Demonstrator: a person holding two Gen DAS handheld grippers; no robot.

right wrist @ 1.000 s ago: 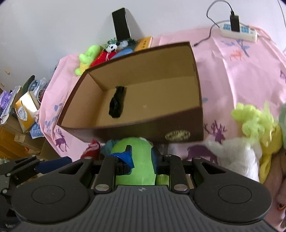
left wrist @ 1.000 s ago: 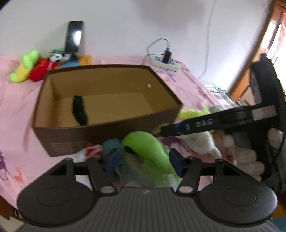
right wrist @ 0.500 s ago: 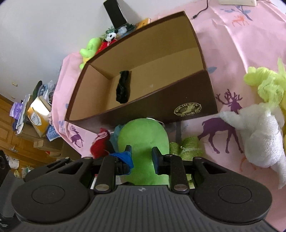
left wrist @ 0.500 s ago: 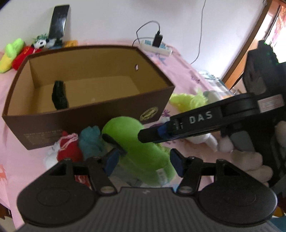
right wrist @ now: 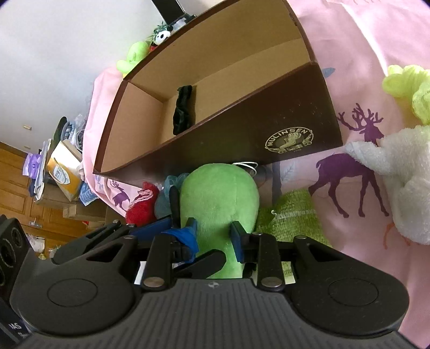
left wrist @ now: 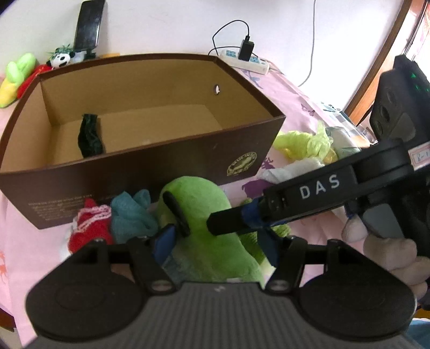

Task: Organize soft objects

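Note:
A green plush toy hangs just in front of the brown cardboard box, above a red knitted piece and a teal one. My left gripper is shut on the toy's wide lower body. My right gripper comes in from the right. Its pads still touch a narrower part of the toy while its jaws are opening. One right finger lies across the plush in the left wrist view. A dark soft item stands inside the box.
White plush and yellow-green yarn lie right of the box on the pink deer-print cloth. A green knitted cloth lies beside the toy. Small toys, a phone and a power strip line the wall.
Both grippers have sunk with the green plush toy, down in front of the box's near wall. The right gripper has rolled, so the box now looks tilted in its view.

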